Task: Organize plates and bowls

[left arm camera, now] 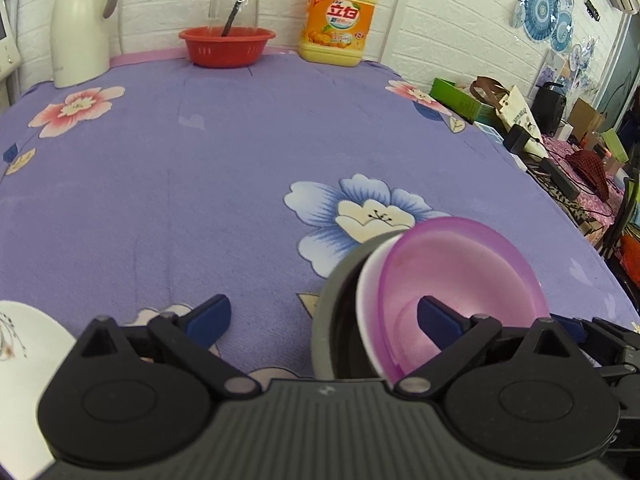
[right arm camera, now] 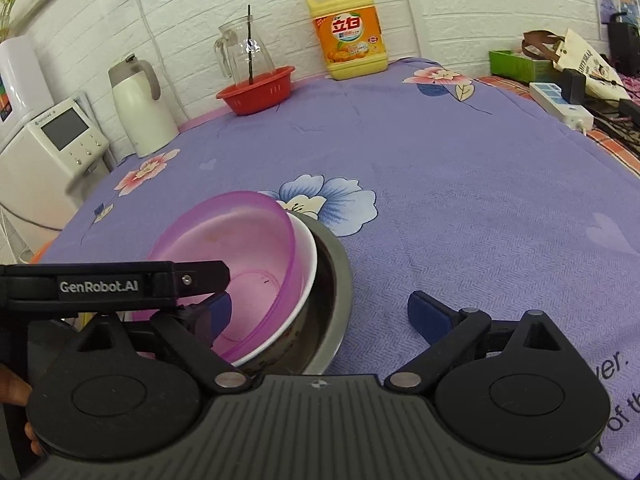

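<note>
Nesting inside a white bowl within a metal bowl, the pink bowl sits tilted; my left gripper and right gripper both gape, grasping nothing.

Purple floral cloth covering table; steel bowl sitting at 6 o'clock, red basket, white kettle sitting at 11 o'clock, yellow detergent bottle standing at 12 o'clock

Left tool and right tool both gape wide.
</note>
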The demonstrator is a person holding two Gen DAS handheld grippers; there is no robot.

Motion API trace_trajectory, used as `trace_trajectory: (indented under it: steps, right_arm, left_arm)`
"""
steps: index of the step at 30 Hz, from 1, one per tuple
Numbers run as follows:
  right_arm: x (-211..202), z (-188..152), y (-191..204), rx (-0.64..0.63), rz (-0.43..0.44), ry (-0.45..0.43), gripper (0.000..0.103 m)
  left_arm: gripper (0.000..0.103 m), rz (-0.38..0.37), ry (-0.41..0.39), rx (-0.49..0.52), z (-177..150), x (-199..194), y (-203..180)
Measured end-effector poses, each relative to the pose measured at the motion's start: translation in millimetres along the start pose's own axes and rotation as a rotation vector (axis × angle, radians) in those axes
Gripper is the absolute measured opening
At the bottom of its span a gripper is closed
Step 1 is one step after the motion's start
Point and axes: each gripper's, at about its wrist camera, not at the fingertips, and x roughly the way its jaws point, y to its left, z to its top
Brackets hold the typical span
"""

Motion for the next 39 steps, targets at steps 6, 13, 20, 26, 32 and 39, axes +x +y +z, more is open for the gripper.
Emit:
trace_trajectory:
  steps: [6, 13, 20, 26, 32, 39]
  right_arm:
    - [-1, -5, 10, -0.041, 0.019, -0.01, 0.103]
    - [-1, -7, 22, -0.051, 0.036, -0.003, 0.097]
    - [-18, -12, 29, -0.06, 0.015, 0.001, 0.099]
    - [-40, -4, 46, -0.101, 0.012, -0.05, 0.1]
    - [-42, 6, 100, -0.197, 0.108, -0.088, 0.102]
    - [-11, -6, 180, -0.301, 0.293, -0.015, 0.103]
  left_arm:
    - [0.079, -0.042, -0.049, -0.031, -11, -7, 0]
    - [0.068, -0.06, -0.047, -0.058, -14, -8, -19]
    - [0.066, -0.104, -0.052, -0.082, -19, -25, -18]
    - [0.066, -0.117, -0.128, -0.097, -12, -59, -9]
    - [0.067, -0.006, -0.229, -0.147, -16, -111, 41]
    - [0.067, 0.157, -0.237, -0.271, -45, -147, 119]
